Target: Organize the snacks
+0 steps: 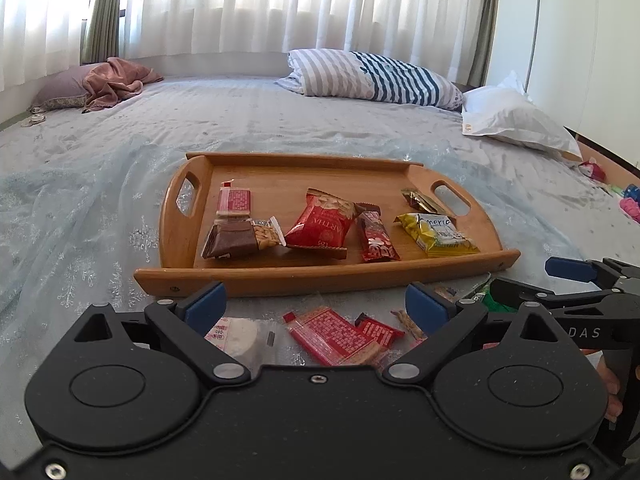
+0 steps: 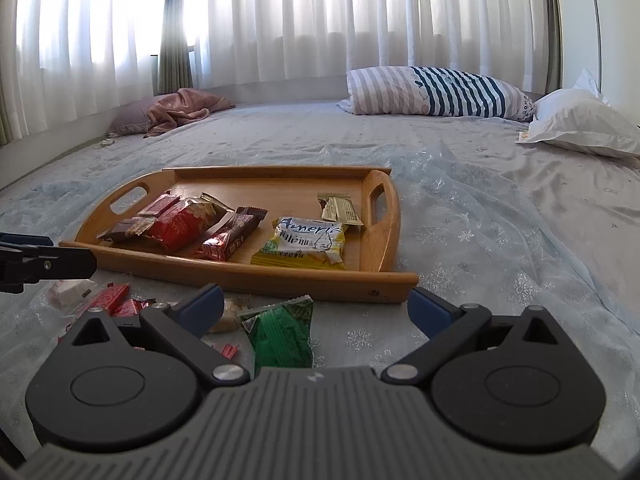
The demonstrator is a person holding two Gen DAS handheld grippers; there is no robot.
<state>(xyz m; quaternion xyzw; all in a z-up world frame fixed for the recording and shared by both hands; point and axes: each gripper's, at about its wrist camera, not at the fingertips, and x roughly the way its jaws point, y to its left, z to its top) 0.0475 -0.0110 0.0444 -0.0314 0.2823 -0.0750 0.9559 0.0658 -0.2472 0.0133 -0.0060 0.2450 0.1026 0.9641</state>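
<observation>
A wooden tray [image 1: 312, 278] [image 2: 384, 240] lies on the bed and holds several snack packets: a brown bar [image 1: 236, 240], a red bag [image 1: 320, 220] [image 2: 180, 222], a red bar [image 1: 376, 240] [image 2: 228, 236], a yellow packet [image 1: 436, 234] [image 2: 304, 242] and a small gold packet [image 1: 420, 200] [image 2: 340, 210]. Loose snacks lie on the sheet in front of the tray: a red wafer packet [image 1: 336, 336] [image 2: 106, 298], a white packet [image 1: 240, 334] and a green packet [image 2: 280, 332]. My left gripper [image 1: 316, 306] is open above the red wafer packet. My right gripper [image 2: 316, 306] is open above the green packet.
The bed sheet [image 2: 500, 220] is pale blue with a snowflake print. A striped pillow [image 1: 372, 76] and a white pillow [image 1: 516, 120] lie at the back right. A pink blanket [image 1: 116, 80] lies at the back left. Small toys [image 1: 628, 196] lie at the right edge.
</observation>
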